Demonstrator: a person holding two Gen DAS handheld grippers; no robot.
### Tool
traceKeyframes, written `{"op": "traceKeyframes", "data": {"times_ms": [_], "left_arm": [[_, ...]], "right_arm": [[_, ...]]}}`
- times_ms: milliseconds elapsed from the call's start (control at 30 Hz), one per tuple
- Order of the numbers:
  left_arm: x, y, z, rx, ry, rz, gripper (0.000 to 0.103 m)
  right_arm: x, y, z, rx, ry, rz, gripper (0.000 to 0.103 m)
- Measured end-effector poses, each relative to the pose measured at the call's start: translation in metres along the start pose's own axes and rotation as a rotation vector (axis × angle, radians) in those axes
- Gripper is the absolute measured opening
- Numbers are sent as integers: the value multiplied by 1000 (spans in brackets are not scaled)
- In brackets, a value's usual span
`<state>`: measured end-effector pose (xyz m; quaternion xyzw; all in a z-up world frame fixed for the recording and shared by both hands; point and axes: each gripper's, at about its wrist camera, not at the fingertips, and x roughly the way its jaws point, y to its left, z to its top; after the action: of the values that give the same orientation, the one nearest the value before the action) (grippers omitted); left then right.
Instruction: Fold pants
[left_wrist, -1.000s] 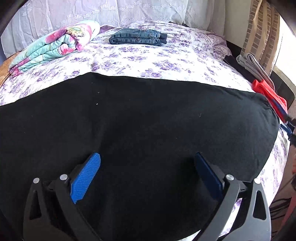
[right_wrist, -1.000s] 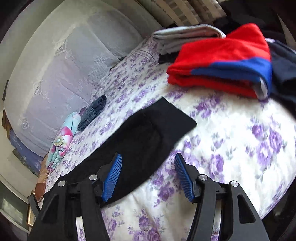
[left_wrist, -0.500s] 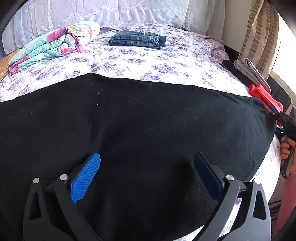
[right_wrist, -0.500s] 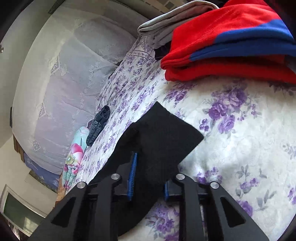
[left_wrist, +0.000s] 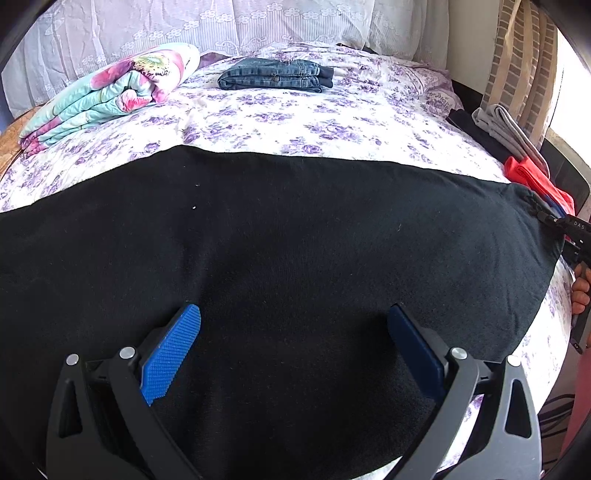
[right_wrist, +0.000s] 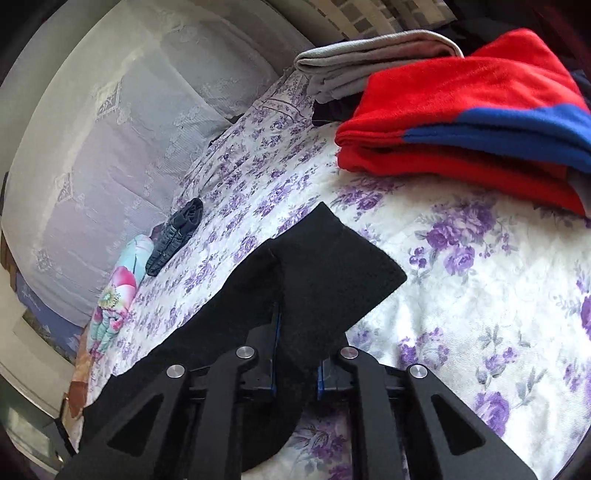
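Floral bed (left_wrist: 332, 122). Black pants (left_wrist: 295, 240) spread flat. Right tongs (right_wrist: 295, 365) closing on the hem at 3 o'clock; left tongs (left_wrist: 295, 343) gape, empty. Next: probably carry the hem across.

Black two-finger left gripper (left_wrist: 293, 343) with ribbed blue pads (left_wrist: 170, 352) and silver screws

I count one pair of black pants (left_wrist: 295, 258), one folded jeans (left_wrist: 275, 74), one floral blanket (left_wrist: 110, 92) — and my two grippers.
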<state>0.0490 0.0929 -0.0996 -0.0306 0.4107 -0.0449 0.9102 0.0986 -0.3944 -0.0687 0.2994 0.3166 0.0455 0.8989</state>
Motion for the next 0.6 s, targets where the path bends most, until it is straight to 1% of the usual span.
{"op": "traceKeyframes", "data": {"times_ms": [233,333,433,500,533,600], "left_arm": [[-2,0,-1,-5,-4,-6,99],[-3,0,-2,-9,-8,-13,99],[-3,1,-2,-11,-11,-19,99],[-5,3,-2,-16,-15,-30,99],[-8,6,-2,-24,-23,-44,99],[-19,16,-1,-48,-34,-103,99]], "right_arm": [[-17,47,-1,-161,-67,-103,12],[-26,75,-4,-253,-105,-156,12],[-32,119,-14,-389,-139,-177,12],[-33,155,-28,-492,-152,-173,12],[-31,172,-35,-538,-154,-168,12],[-22,213,-58,-650,-147,-150,12]]}}
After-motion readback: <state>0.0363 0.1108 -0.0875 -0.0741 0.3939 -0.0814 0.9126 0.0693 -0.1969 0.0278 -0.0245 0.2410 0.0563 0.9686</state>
